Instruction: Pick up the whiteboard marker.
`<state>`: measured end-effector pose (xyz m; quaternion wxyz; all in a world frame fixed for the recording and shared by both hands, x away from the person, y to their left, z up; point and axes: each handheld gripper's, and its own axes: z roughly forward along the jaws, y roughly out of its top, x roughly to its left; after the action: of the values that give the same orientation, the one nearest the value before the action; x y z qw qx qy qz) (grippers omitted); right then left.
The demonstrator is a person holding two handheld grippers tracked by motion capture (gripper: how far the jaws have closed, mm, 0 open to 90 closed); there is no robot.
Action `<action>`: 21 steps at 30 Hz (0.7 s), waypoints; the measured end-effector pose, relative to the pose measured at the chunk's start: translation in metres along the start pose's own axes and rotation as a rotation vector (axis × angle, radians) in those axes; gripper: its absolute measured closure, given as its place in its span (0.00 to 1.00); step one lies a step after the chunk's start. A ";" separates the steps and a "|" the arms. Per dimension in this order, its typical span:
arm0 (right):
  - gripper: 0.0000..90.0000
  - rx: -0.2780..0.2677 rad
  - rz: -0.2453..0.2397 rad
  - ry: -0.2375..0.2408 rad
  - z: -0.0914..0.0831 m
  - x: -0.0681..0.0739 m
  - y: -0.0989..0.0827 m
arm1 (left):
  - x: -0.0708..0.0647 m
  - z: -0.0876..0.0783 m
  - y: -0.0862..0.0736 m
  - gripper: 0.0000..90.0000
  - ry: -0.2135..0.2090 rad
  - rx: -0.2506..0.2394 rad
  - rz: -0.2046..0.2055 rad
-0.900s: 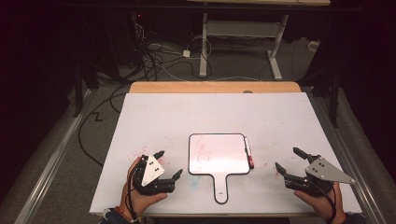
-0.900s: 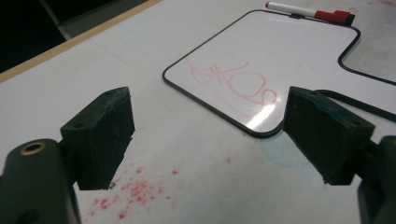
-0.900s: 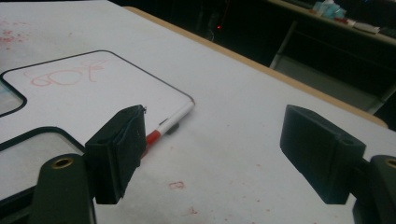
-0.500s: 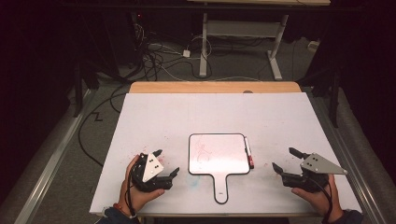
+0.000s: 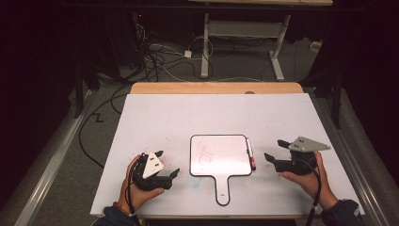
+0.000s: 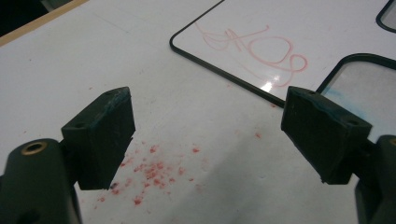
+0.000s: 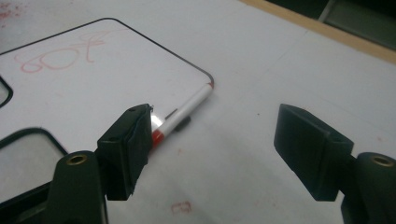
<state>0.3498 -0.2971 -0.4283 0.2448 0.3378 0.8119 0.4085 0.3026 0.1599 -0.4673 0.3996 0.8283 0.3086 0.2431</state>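
**Marker lies beside the whiteboard, both claws spread**

High view: the marker (image 5: 251,154), likely light, stiff and smooth, lies on the desk (image 5: 164,117) against the right edge of the small whiteboard (image 5: 219,154). Its long axis runs away from the person, red end nearest. The right claw (image 5: 277,150) waits close by, spread and empty.

Left gripper view: the left claw (image 6: 205,135) stands spread over red specks, holding nothing.

Right gripper view: the marker's white barrel (image 7: 187,108) looks the best place to pinch, across its width.

One whiteboard (image 5: 219,155), one marker (image 5: 251,154), two tools.
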 end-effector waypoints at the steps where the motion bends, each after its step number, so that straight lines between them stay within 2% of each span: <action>1: 0.32 0.000 0.000 0.000 0.000 0.000 0.000 | 0.000 0.000 0.000 0.19 0.000 0.000 0.000; 2: 0.33 0.037 0.042 0.033 0.010 -0.005 0.008 | -0.001 -0.001 0.001 0.19 0.007 -0.002 0.003; 5: 0.35 0.084 0.081 0.063 0.023 -0.007 0.018 | -0.002 -0.001 0.001 0.19 0.016 -0.003 0.017; 6: 0.35 0.082 0.096 0.079 0.027 -0.007 0.021 | -0.002 -0.001 0.001 0.19 0.012 0.007 0.010; 8: 0.36 0.117 0.125 0.111 0.035 -0.008 0.027 | -0.002 0.000 0.001 0.19 0.006 0.005 0.001; 10: 0.37 0.127 0.144 0.120 0.039 -0.007 0.029 | -0.002 0.000 0.002 0.19 0.009 0.005 0.003; 11: 0.41 0.166 0.155 0.131 0.049 -0.007 0.031 | -0.002 0.001 0.002 0.19 0.007 0.005 0.005; 13: 0.44 0.195 0.179 0.142 0.059 -0.007 0.032 | -0.003 0.001 0.003 0.19 0.012 0.006 0.026; 14: 0.45 0.213 0.188 0.151 0.064 -0.007 0.032 | -0.005 0.002 0.003 0.19 0.003 0.021 0.020; 16: 0.45 0.224 0.194 0.154 0.069 -0.008 0.032 | -0.006 0.002 0.003 0.19 0.000 0.023 0.021; 18: 0.49 0.238 0.225 0.175 0.078 -0.009 0.031 | -0.006 0.002 0.003 0.19 0.006 0.023 0.037; 21: 0.53 0.269 0.238 0.172 0.086 -0.009 0.031 | -0.007 0.002 0.003 0.19 0.010 0.026 0.040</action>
<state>0.4241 -0.2472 -0.4483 0.0769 0.4250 0.8313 0.3499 0.3000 0.1523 -0.4670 0.3823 0.8381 0.2970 0.2514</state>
